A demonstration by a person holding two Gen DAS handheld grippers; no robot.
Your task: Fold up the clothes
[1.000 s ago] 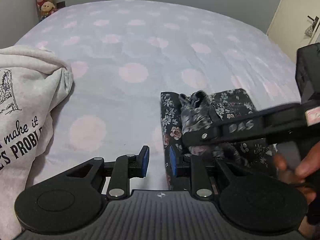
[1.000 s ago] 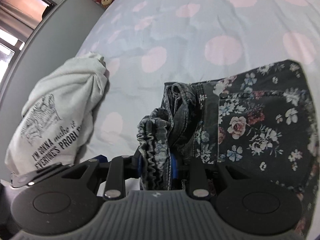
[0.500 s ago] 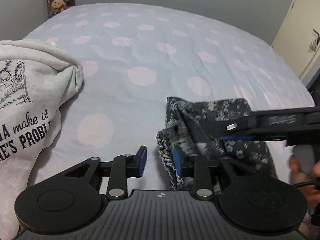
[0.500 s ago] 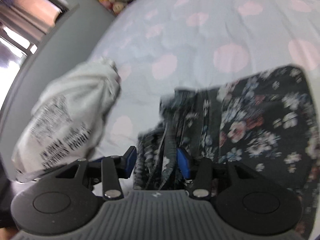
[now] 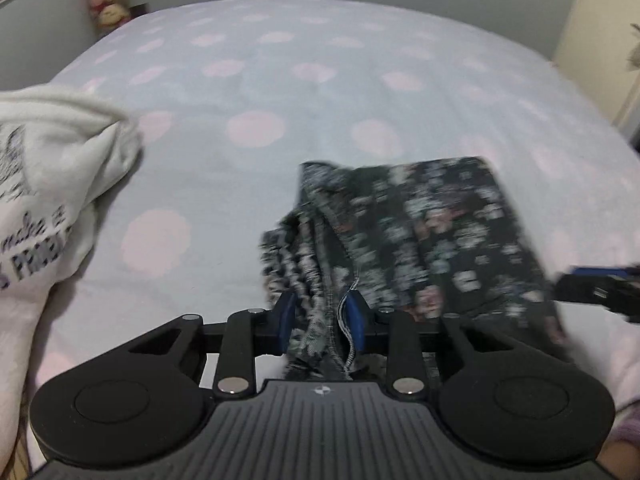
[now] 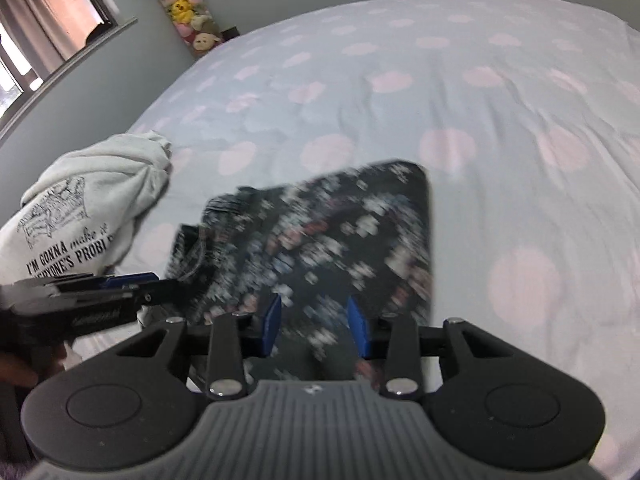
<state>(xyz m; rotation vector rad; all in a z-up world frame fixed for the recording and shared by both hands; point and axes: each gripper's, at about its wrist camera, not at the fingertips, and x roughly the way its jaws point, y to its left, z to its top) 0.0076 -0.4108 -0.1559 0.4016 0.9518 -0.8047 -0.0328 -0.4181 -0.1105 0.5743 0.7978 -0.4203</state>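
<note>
The bunched edge of the floral garment (image 5: 420, 232) on the bed (image 5: 320, 92) has passed from the right gripper (image 6: 314, 322), now open, to the left gripper (image 5: 320, 320), now clamped on it; folding continues.

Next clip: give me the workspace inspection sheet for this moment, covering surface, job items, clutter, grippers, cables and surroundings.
Surface: bed under a pale sheet with pink dots, lightly wrinkled.
Job's things: dark floral garment, blurred by motion, its bunched edge between the left gripper's pads; white printed sweatshirt heaped apart from it.
Clutter: nothing seen.
Grippers: left gripper has gathered fabric between its blue pads; whether it is clamped is unclear. Right gripper open, floral cloth lying between its fingers.
Cables: nothing seen.
Surroundings: stuffed toys stacked against the grey wall, window beside them, pale door at the far side.
</note>
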